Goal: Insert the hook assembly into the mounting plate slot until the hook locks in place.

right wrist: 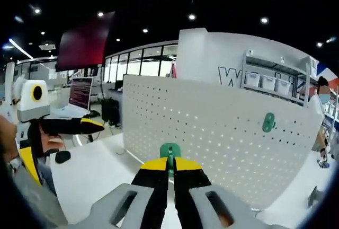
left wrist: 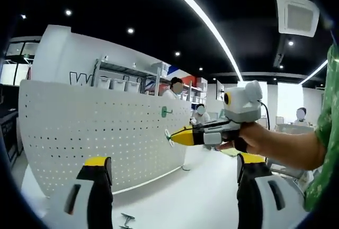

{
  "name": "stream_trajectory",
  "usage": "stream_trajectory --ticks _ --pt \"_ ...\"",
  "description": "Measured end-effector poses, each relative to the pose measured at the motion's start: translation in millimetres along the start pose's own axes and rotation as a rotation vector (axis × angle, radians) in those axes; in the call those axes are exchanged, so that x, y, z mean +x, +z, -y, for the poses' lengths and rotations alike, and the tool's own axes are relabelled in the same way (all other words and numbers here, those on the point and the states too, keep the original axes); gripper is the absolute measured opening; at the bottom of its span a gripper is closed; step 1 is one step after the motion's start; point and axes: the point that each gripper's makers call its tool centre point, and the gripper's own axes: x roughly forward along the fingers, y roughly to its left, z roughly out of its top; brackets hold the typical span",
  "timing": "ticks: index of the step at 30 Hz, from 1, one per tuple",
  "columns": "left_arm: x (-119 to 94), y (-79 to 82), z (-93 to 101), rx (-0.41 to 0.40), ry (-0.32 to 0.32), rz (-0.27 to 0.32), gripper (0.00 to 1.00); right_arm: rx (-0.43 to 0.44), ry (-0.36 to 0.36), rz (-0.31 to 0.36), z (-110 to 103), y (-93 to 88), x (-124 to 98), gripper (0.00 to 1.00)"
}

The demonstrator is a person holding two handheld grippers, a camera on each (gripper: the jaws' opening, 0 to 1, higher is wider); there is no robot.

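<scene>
Right gripper [right wrist: 170, 172]: fingers clenched on a green hook [right wrist: 170, 155], its rounded head sticking up just above the yellow tips. It sits in front of the white pegboard [right wrist: 212, 133], not touching it as far as the right gripper view shows.

A second green hook [right wrist: 269, 122] is already mounted on the pegboard, up and right of the held one. In the left gripper view it shows as a small green peg [left wrist: 165, 112] on the board face.

Left gripper view: right gripper [left wrist: 174, 137] comes in from the right, held in a hand [left wrist: 259, 139], yellow tips right at the pegboard [left wrist: 100, 128] below the mounted hook. Held hook [left wrist: 170, 139] is at the tips, too small to tell whether it is seated in a hole.

Left gripper [left wrist: 175, 173]: fingers released, wide apart, nothing between them. It hangs back over the white bench [left wrist: 180, 197], well apart from the board. A small metal part [left wrist: 127, 219] lies on the bench near the bottom edge.

People stand behind the board by the shelving [left wrist: 124, 78].
</scene>
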Motion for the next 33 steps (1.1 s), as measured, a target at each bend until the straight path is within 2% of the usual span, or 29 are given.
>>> stream_trajectory --ticks 4,11,19,27,33 --pt "-0.6 2.4 -2.9 -0.004 0.004 0.009 1.00 0.050 -0.100 0.051 19.6 9.7 1.4 0.01" --pt "-0.6 2.9 -5.9 0.000 0.006 0.007 1.00 0.082 -0.159 0.106 37.6 25.9 6.0 0.01" --pt "-2.0 4.3 -11.2 -0.001 0.011 0.009 0.99 0.110 -0.307 0.216 80.0 49.5 4.9 0.01" --pt "-1.6 3.9 -17.8 -0.007 0.018 0.010 0.98 0.094 -0.409 0.279 108.1 65.9 5.3 0.01" --pt "-2.0 3.3 -22.6 -0.008 0.024 0.007 0.97 0.080 -0.453 0.313 126.0 74.9 12.5 0.01"
